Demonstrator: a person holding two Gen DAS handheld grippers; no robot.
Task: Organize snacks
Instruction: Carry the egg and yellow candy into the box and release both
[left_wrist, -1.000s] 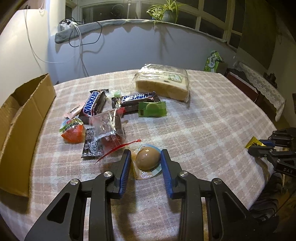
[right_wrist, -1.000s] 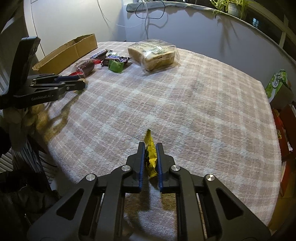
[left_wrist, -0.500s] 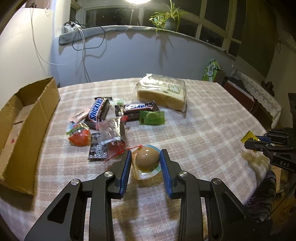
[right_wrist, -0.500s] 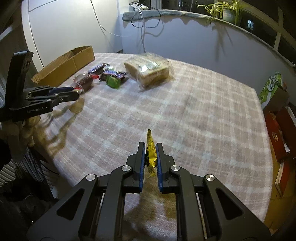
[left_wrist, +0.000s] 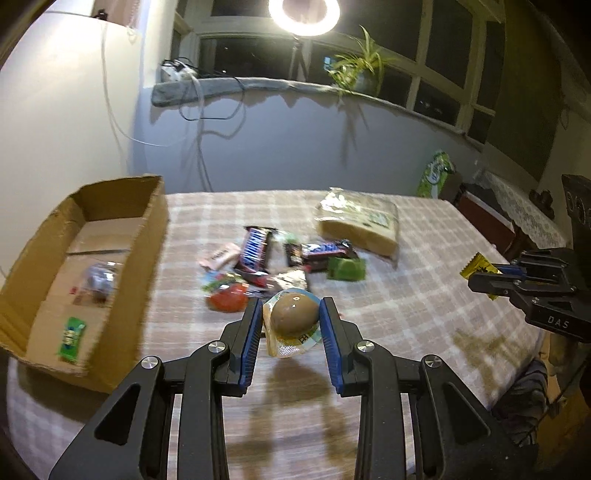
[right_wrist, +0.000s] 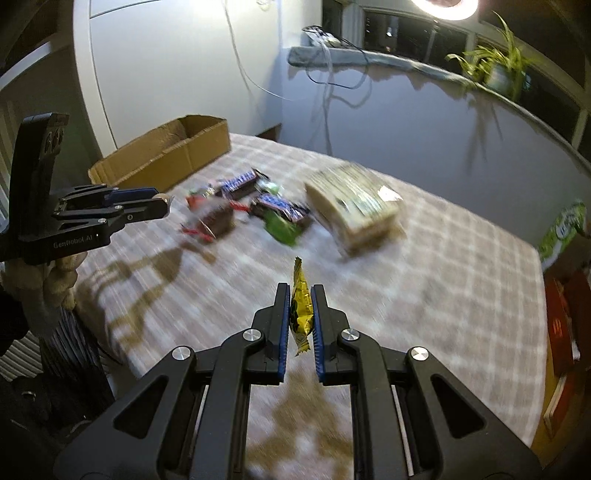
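Note:
My left gripper (left_wrist: 291, 310) is shut on a packaged brown egg (left_wrist: 294, 314) and holds it in the air above the table. My right gripper (right_wrist: 300, 295) is shut on a yellow snack packet (right_wrist: 300, 310), also lifted; it shows in the left wrist view (left_wrist: 495, 275) at the right. The open cardboard box (left_wrist: 92, 258) stands at the table's left with a green packet (left_wrist: 70, 338) and a clear-wrapped item inside. The left gripper appears in the right wrist view (right_wrist: 159, 205) near the box (right_wrist: 162, 155).
A pile of snacks lies mid-table: Snickers bars (left_wrist: 255, 249), a green packet (left_wrist: 347, 267), a red round snack (left_wrist: 227, 299) and a bagged bread loaf (left_wrist: 360, 225). The checked tablecloth (right_wrist: 443, 277) covers the table. A red shelf stands beside the table at right.
Both grippers have risen from the table with their items. The left one lifted the egg and now sees into the box. The right one carried the yellow packet up and forward.

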